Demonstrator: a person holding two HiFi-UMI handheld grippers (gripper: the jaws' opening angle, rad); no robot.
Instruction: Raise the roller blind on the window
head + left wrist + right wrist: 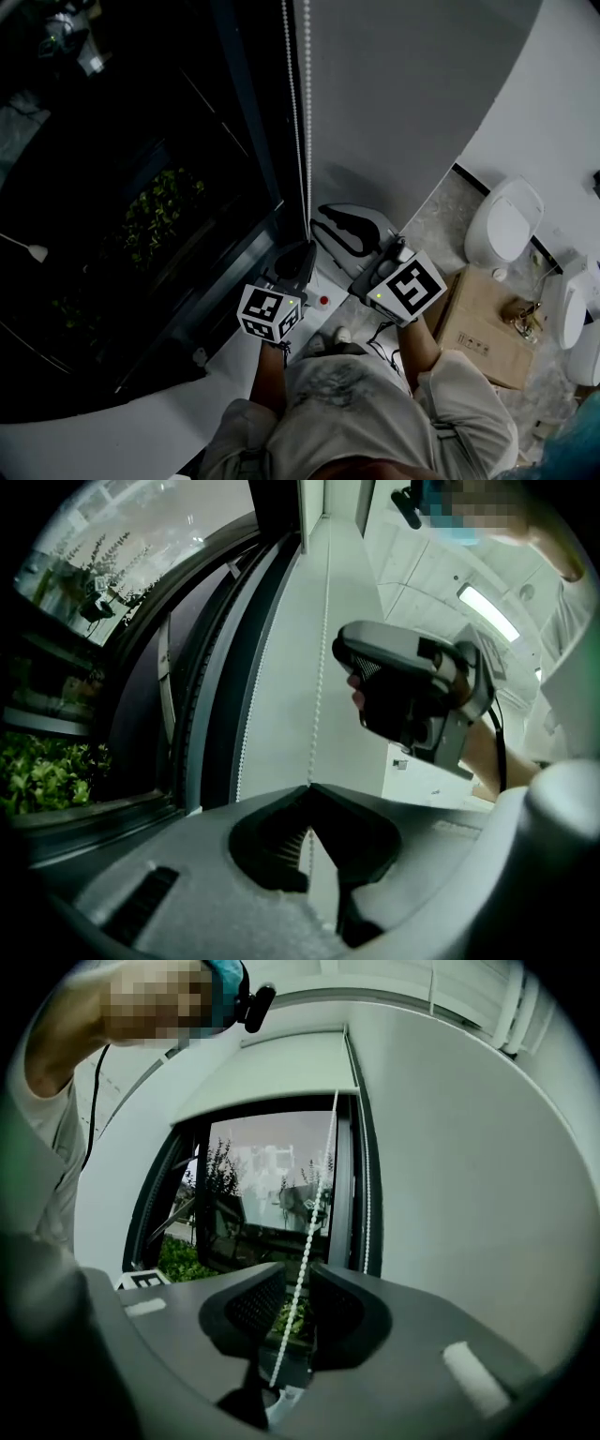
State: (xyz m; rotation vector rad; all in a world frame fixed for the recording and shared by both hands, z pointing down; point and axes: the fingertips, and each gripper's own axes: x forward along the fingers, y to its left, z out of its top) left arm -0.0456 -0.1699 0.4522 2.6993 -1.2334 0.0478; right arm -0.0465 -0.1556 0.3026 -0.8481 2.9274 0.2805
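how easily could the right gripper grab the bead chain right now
Probably easily: the bead chain already runs through the gap between the open jaws of the right gripper, and nothing else sits in that gap. It looks like it only needs to close.

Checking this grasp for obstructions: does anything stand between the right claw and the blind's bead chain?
Nothing visible does. The bead chain runs through the gap of the open right claw, and the left claw is shut on it.
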